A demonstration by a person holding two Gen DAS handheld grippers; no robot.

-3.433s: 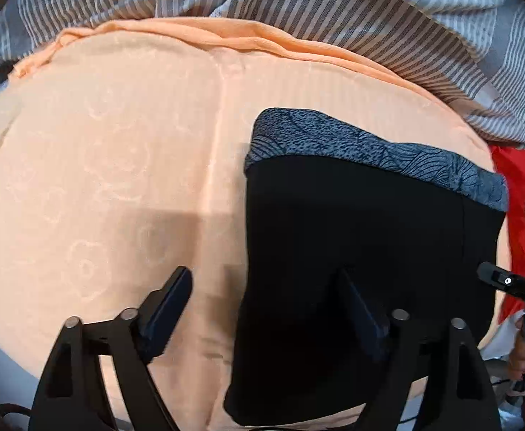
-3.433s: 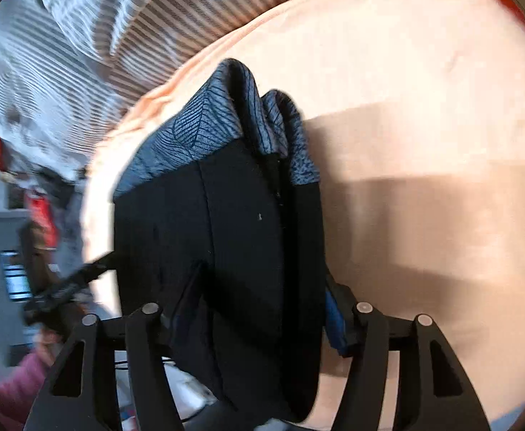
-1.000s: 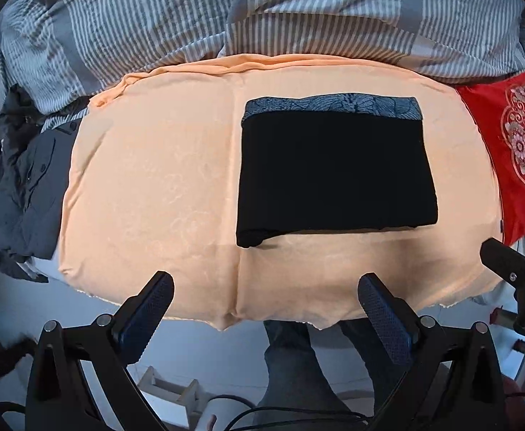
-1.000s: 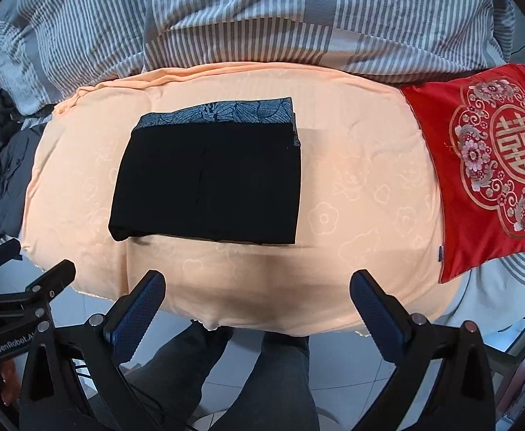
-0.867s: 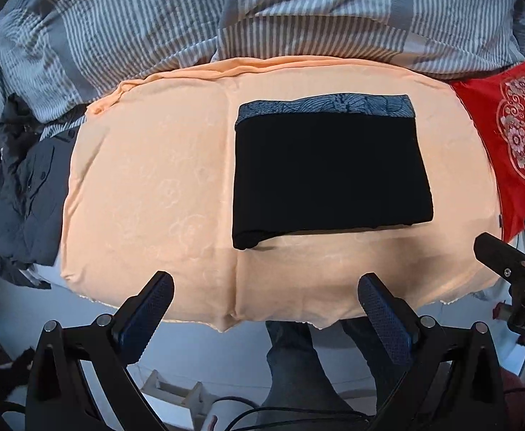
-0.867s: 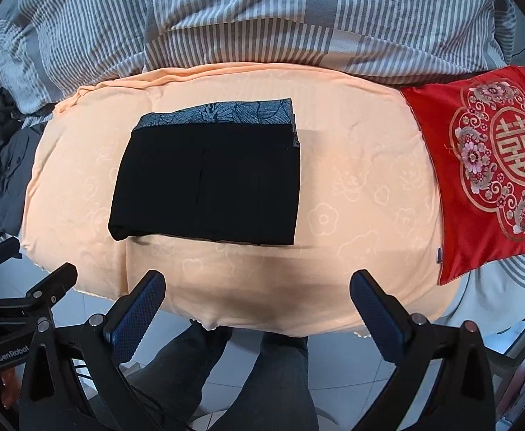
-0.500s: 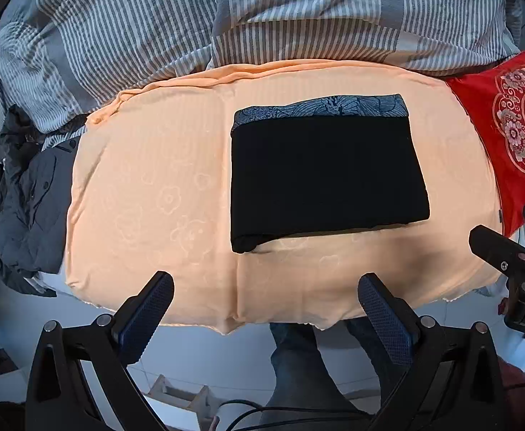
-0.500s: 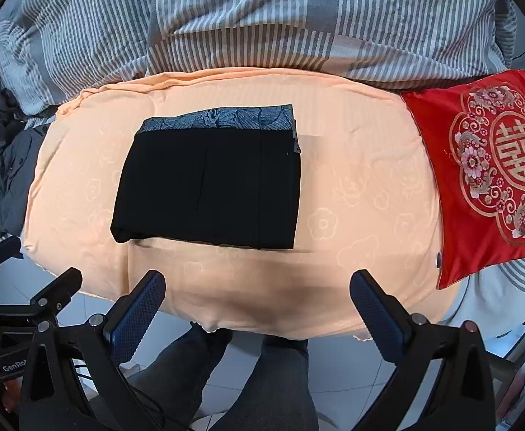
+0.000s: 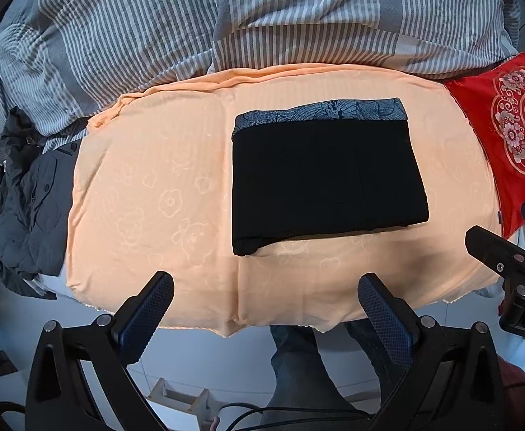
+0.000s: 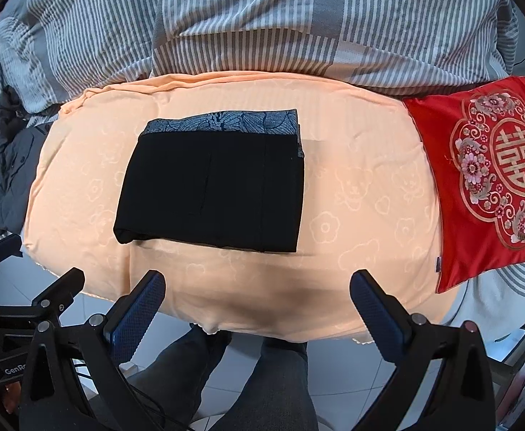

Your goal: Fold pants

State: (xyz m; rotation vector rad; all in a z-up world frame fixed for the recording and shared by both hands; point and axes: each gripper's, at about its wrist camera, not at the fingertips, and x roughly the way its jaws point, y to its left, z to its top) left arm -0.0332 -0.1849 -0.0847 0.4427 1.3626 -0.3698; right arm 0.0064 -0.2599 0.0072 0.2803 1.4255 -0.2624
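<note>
The black pants [image 9: 327, 176] lie folded into a flat rectangle on the peach sheet [image 9: 147, 194], with the grey patterned waistband along the far edge. They also show in the right wrist view [image 10: 212, 186], on the same sheet [image 10: 362, 194]. My left gripper [image 9: 266, 287] is open and empty, held back above the sheet's near edge. My right gripper [image 10: 257, 285] is open and empty, also back from the pants. Neither touches the cloth.
A grey striped duvet [image 9: 226, 18] lies bunched behind the sheet. A red embroidered cushion [image 10: 492, 179] sits at the right. Dark grey clothes [image 9: 22, 201] are piled at the left. The person's legs [image 10: 248, 377] and tiled floor are below.
Both grippers let go of the pants and drew back and up from them. Over the last second the view shifted only slightly; the pants stay still.
</note>
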